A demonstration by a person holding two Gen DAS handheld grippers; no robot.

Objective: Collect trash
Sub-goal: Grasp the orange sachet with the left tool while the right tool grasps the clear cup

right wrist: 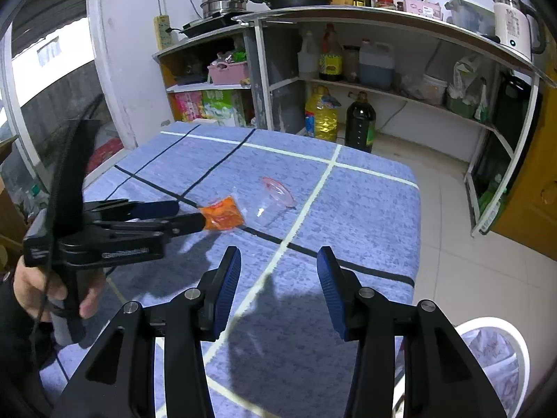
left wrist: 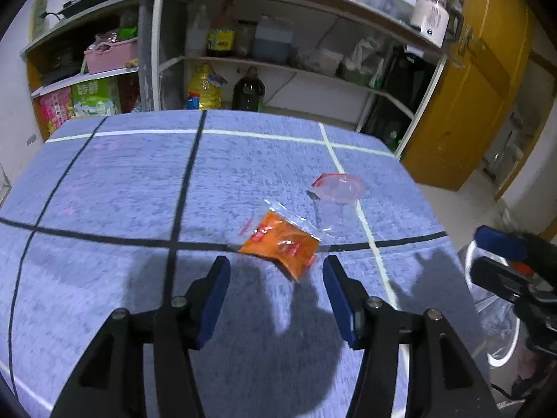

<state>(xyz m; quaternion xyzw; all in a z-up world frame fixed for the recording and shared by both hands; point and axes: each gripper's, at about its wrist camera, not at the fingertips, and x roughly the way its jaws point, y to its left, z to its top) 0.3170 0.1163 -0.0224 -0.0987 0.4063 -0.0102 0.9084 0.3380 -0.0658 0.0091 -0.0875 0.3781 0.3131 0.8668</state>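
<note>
An orange sauce packet (left wrist: 280, 242) lies on the blue tablecloth, just beyond my left gripper (left wrist: 276, 268), which is open and empty above the cloth. A clear plastic cup with a pink rim (left wrist: 337, 198) lies on its side to the right of the packet. In the right wrist view the packet (right wrist: 222, 216) and cup (right wrist: 275, 196) lie mid-table, and the left gripper (right wrist: 184, 214) reaches the packet's near-left edge. My right gripper (right wrist: 278, 261) is open and empty, over the table's near right part.
The blue tablecloth (left wrist: 122, 181) has black and white grid lines. A white-rimmed bin with a clear bag (right wrist: 494, 358) stands by the table's right side. Shelves (right wrist: 383, 80) with bottles and boxes stand behind the table. A yellow door (left wrist: 466, 97) is at right.
</note>
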